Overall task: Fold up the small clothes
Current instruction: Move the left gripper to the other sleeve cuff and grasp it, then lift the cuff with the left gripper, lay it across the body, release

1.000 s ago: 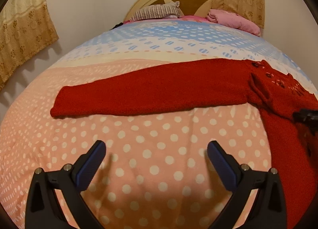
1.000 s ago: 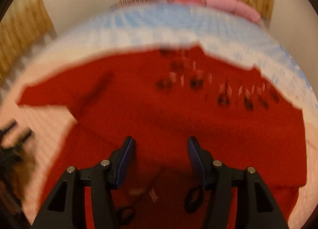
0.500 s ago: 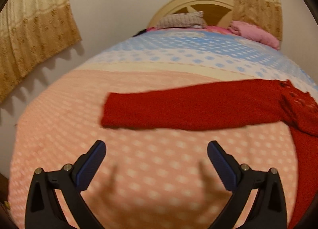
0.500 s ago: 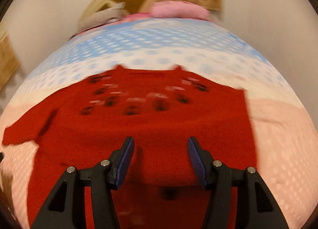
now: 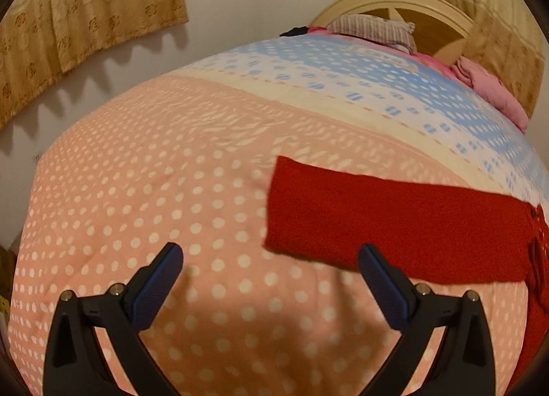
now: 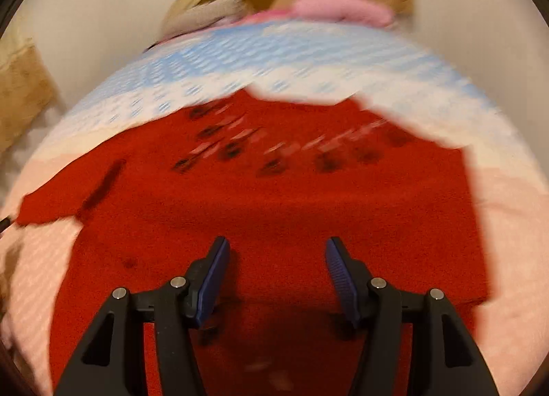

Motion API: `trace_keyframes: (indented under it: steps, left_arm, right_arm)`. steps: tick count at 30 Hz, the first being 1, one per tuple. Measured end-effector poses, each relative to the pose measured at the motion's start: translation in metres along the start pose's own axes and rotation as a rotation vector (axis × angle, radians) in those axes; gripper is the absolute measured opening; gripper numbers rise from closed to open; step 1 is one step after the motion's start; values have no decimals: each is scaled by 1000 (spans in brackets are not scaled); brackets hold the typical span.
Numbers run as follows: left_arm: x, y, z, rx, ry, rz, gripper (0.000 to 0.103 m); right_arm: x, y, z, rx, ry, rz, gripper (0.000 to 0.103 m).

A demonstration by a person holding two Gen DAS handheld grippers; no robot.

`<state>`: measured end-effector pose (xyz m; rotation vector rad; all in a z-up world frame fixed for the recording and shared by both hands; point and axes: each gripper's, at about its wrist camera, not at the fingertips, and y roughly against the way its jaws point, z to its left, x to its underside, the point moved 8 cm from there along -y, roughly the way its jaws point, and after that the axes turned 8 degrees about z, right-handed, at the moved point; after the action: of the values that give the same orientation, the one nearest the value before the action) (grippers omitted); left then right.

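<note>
Since the earlier frames, the left gripper (image 5: 269,255) has swung leftward, so the red sweater (image 6: 274,204) now shows only its sleeve (image 5: 394,221), whose cuff end lies just ahead of the right-hand jaw where before the whole sleeve stretched across the view. The right gripper (image 6: 276,252) has stayed over the sweater's body, its view blurred by motion.

Everything lies on a bed (image 5: 154,190) covered by a quilt with white dots, peach near the jaws, then a cream band, then blue toward the far end. Beyond it stand a round wooden headboard (image 5: 394,4), a striped pillow (image 5: 370,27) and a pink bundle (image 5: 490,90). Patterned tan curtains (image 5: 79,8) hang on the pale wall to the left and right.

The left gripper's jaws are spread wide and hold nothing, hovering over bare quilt with their shadow beneath. The right gripper's jaws are also apart and empty, poised above the sweater's lower body, which spreads flat ahead of them, its neckline at the far side and dark spots across the chest.
</note>
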<state>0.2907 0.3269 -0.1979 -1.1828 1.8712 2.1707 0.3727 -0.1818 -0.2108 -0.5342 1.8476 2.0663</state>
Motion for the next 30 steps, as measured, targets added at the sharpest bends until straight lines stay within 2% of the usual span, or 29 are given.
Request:
trace_keyframes:
  steps: [3,8,11,13,16,19,20,21,23,30]
  left_arm:
    - [-2,-3,3,10,5,5,98]
    - [-17,-17,7,12,24,4,93]
    - [-25,-29,6,31,38,34,79]
    - [-28,-38,1,41,39,61,78]
    - [-27,-50,-4,43,46,99,68]
    - [-27,-51,-6,55,51,77,60]
    - [-27,-51,-7,61,47,74,50]
    - [-26,-51,-11,80,32,69,35]
    - [-25,-49,-18,114,12,71,17]
    - [-32,-36,-26,132,-9,65,13]
  right_arm:
    - [8,-1,11,111,87,-42,62]
    - [13,1,7,79,65,-52,63]
    - [16,2,5,72,56,-73,65]
    - [17,3,5,87,58,-78,66]
    - [18,2,7,118,66,-80,69]
    - [17,1,5,139,65,-80,73]
    - [18,2,4,139,65,-80,73]
    - [18,1,4,139,64,-80,73]
    - [18,2,4,139,63,-81,74]
    - [18,1,3,138,57,-82,75]
